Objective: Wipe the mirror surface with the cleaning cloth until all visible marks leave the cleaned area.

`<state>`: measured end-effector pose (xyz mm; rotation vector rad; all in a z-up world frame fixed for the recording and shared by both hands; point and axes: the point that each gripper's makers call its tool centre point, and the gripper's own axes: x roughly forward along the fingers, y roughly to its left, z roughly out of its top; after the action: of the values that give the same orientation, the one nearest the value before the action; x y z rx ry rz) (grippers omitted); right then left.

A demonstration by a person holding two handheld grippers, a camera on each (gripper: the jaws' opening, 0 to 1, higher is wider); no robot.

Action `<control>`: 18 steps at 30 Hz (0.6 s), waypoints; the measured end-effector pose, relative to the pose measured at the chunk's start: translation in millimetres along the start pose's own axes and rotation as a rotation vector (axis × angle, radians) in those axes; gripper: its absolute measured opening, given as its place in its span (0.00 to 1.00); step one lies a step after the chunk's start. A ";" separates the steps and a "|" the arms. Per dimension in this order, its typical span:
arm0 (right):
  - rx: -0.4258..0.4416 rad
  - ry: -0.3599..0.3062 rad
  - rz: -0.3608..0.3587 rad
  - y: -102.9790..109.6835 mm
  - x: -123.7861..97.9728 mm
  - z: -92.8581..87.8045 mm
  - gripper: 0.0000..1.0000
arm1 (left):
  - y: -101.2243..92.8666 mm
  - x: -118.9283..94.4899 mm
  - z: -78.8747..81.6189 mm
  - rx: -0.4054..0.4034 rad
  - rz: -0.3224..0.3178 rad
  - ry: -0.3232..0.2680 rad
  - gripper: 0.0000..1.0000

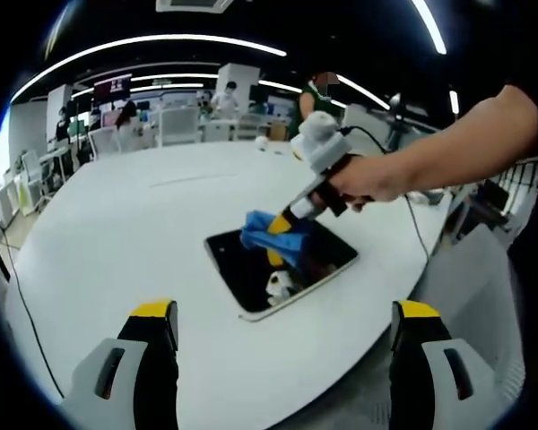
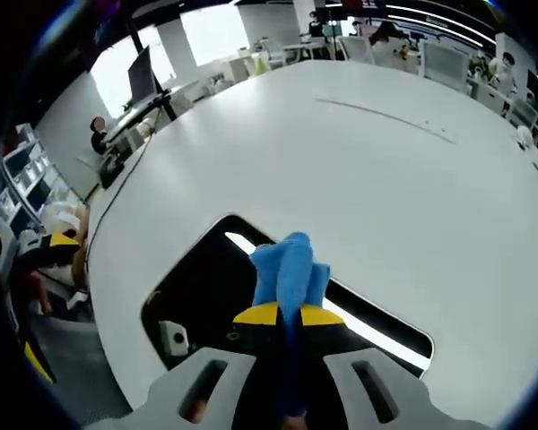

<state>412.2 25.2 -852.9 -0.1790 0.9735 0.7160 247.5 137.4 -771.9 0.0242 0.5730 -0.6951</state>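
Mirror (image 1: 251,269) lies flat on white tabletop (image 1: 117,224), dark, rectangular; long axis runs diagonally in left gripper view. No legible writing. Blue cleaning cloth (image 2: 289,269) pinched in right tongs (image 2: 287,315), pressed on glass. Left tongs (image 1: 282,313) spread, held apart above tabletop edge.

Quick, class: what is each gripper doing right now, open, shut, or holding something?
Left gripper: open, empty, jaws wide apart above the white table.
Right gripper: shut on the blue cloth, over the mirror.
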 end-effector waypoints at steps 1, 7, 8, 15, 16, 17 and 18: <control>0.000 -0.001 0.000 -0.4 0.4 0.7 0.01 | 0.2 0.2 0.0 -0.001 0.001 -0.001 0.99; 0.017 -0.001 -0.005 -4.0 4.1 6.7 0.01 | 0.3 2.6 0.3 0.006 -0.003 -0.006 0.99; 0.017 0.001 -0.004 -4.2 4.5 7.3 0.01 | 0.1 2.9 1.1 0.009 -0.004 -0.010 0.99; 0.010 0.017 0.001 -4.6 5.0 8.4 0.01 | 1.9 3.0 8.8 0.011 -0.009 -0.034 0.99; 0.009 0.017 0.001 -4.7 5.0 8.3 0.01 | 2.7 2.7 9.3 0.010 -0.008 -0.034 1.00; 0.004 0.017 0.002 -4.6 5.0 8.2 0.01 | 3.2 2.5 9.7 0.009 -0.008 -0.035 1.00; 0.000 0.016 0.003 -4.5 5.0 8.1 0.01 | 3.9 2.3 9.9 0.008 -0.007 -0.035 1.00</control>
<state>422.3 27.7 -853.0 -0.1831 0.9890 0.7179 256.1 137.0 -765.4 0.0173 0.5365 -0.7033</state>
